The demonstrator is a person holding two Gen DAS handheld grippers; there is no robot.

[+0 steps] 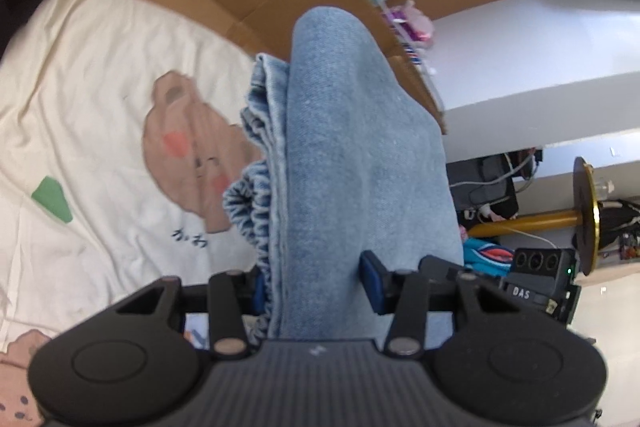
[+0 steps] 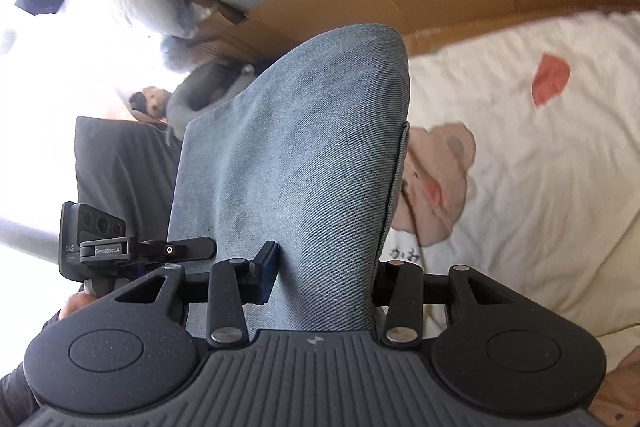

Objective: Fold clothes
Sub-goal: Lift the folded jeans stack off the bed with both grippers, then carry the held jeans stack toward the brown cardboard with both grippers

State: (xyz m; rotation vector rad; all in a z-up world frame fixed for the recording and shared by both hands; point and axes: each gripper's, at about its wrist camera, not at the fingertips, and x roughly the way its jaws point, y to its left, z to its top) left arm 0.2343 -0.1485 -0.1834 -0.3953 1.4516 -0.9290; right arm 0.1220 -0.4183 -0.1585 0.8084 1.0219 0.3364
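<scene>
Both tools grip the light blue denim garment (image 1: 360, 163): the left tool (image 1: 316, 287) and the right tool (image 2: 324, 279) hold it bunched, hanging toward twelve o'clock above the cream bear-print bedsheet (image 1: 92, 75). Better to keep both grips level and the cloth taut before laying it down.

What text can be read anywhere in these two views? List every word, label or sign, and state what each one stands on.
"DAS": on the other gripper's camera block, and again on that block in the right wrist view.
"GenRobot.AI": on the black clamp beside that block.
Dark handwritten characters under the bear print on the cream sheet: too blurred to read.
Small print below "DAS" in the right wrist view: too small to read.
</scene>
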